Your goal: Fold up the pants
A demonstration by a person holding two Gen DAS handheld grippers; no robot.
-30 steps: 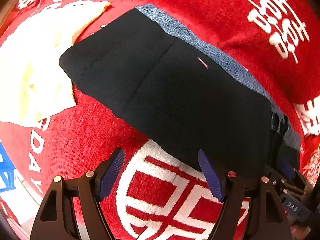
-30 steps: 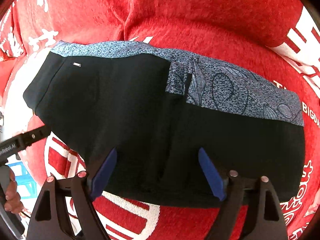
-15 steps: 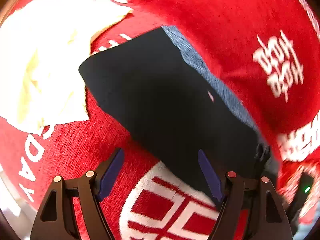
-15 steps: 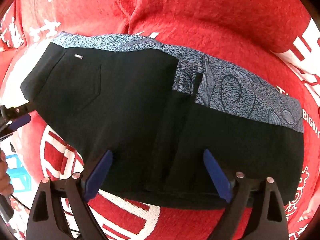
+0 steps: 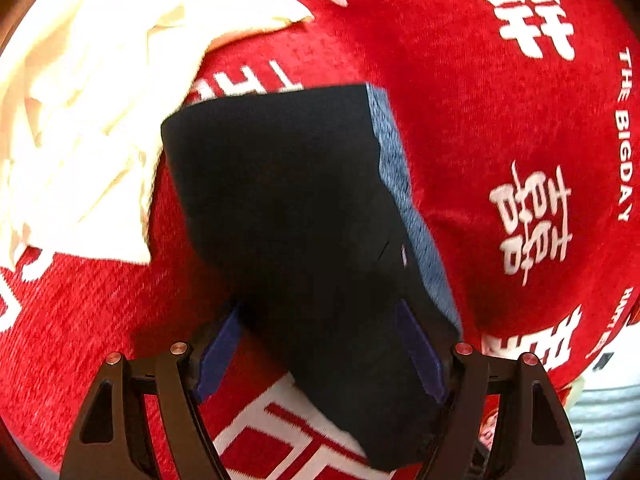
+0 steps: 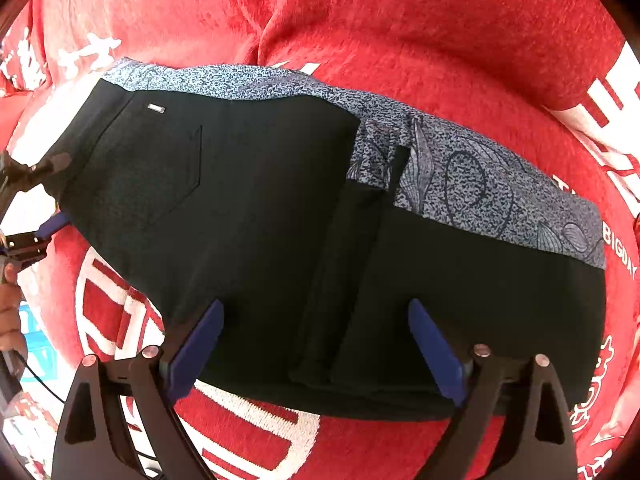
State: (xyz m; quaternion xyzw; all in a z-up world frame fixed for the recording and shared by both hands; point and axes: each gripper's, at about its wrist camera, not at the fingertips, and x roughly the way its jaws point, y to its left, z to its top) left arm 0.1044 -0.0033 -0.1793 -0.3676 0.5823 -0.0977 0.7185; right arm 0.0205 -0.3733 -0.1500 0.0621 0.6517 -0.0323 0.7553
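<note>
Black pants (image 6: 256,240) lie folded on red blanket (image 6: 400,40) (cream cloth (image 5: 80,120) alongside). Your left gripper (image 5: 316,352) and right gripper (image 6: 316,344) hover spread over near edge, pinching nothing.

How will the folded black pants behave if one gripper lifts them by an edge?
The pants would probably sag and unfold, since they lie as soft stacked layers with loose flaps. They look fairly thick, so perhaps a little heavy. On the fuzzy red blanket they would likely drag and bunch when pushed, not slide.
</note>
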